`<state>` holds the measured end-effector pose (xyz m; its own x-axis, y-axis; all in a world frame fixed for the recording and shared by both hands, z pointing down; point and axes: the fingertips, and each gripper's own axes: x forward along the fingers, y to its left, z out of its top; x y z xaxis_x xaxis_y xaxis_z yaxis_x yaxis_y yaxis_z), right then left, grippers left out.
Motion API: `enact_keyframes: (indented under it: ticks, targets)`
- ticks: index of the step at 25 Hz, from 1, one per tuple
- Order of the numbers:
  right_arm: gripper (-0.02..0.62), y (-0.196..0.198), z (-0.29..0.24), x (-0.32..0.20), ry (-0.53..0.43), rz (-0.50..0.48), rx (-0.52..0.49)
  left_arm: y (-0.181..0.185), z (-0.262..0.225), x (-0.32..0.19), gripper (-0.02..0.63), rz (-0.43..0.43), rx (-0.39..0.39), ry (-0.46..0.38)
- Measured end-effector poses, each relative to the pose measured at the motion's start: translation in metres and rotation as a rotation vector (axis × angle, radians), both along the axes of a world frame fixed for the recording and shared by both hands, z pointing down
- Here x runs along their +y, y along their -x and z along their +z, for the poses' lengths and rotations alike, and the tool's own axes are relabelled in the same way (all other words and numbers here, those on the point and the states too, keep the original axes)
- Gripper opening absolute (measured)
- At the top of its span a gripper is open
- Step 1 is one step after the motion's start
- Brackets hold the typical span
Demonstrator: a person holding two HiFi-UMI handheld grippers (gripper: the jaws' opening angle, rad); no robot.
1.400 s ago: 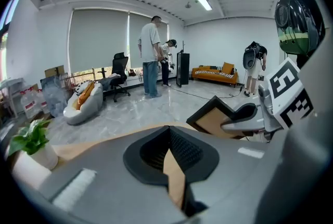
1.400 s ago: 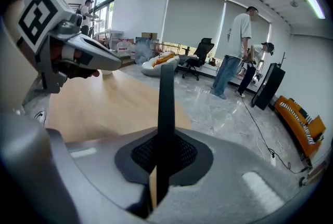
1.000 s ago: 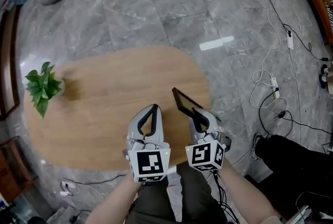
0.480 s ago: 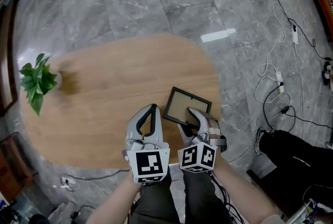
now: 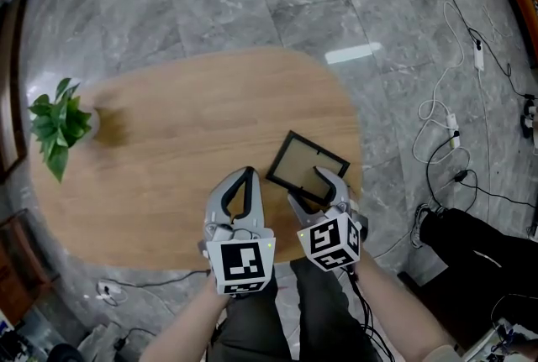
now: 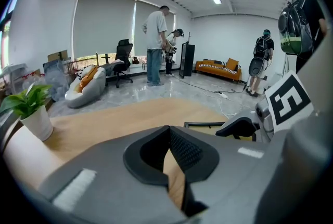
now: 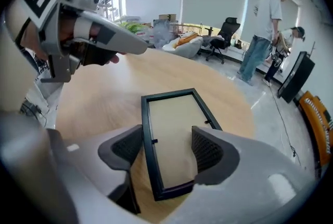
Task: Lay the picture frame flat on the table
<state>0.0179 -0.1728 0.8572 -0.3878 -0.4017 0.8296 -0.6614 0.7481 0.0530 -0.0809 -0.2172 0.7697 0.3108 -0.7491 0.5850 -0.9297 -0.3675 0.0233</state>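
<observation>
1. My left gripper (image 5: pixel 245 174) points toward 12 o'clock. Its jaws are closed tip to tip, with nothing between them.
2. My right gripper (image 5: pixel 308 187) sits just beside it at its 3 o'clock, nose angled toward 11 o'clock.
3. The right jaws are opening. The picture frame (image 5: pixel 304 157) lies flat between and under them, and neither pad presses on it.
4. My left forearm (image 5: pixel 181 331) and right forearm (image 5: pixel 395 320) come in from 6 o'clock, both bare. The marker cubes face up at me.
</observation>
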Motion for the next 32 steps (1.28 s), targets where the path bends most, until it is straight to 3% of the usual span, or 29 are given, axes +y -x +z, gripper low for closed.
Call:
enact_keyframes:
  ticks: [6, 12, 19, 32]
  targets:
    - [0.290, 0.000, -0.011, -0.002, 0.029, 0.066, -0.048, 0.006, -0.004, 0.002, 0.020, 0.004, -0.012, 0.009]
    - [0.200, -0.002, -0.056, -0.012, -0.025, 0.091, -0.068, 0.008, -0.036, 0.000, 0.020, 0.000, -0.016, -0.005]
    - [0.123, -0.004, -0.134, -0.029, -0.159, 0.063, -0.046, 0.008, -0.092, -0.003, 0.020, 0.009, -0.025, -0.045]
    - [0.040, -0.022, -0.312, -0.048, -0.314, 0.166, -0.174, 0.005, -0.228, -0.006, 0.020, 0.031, -0.050, -0.148]
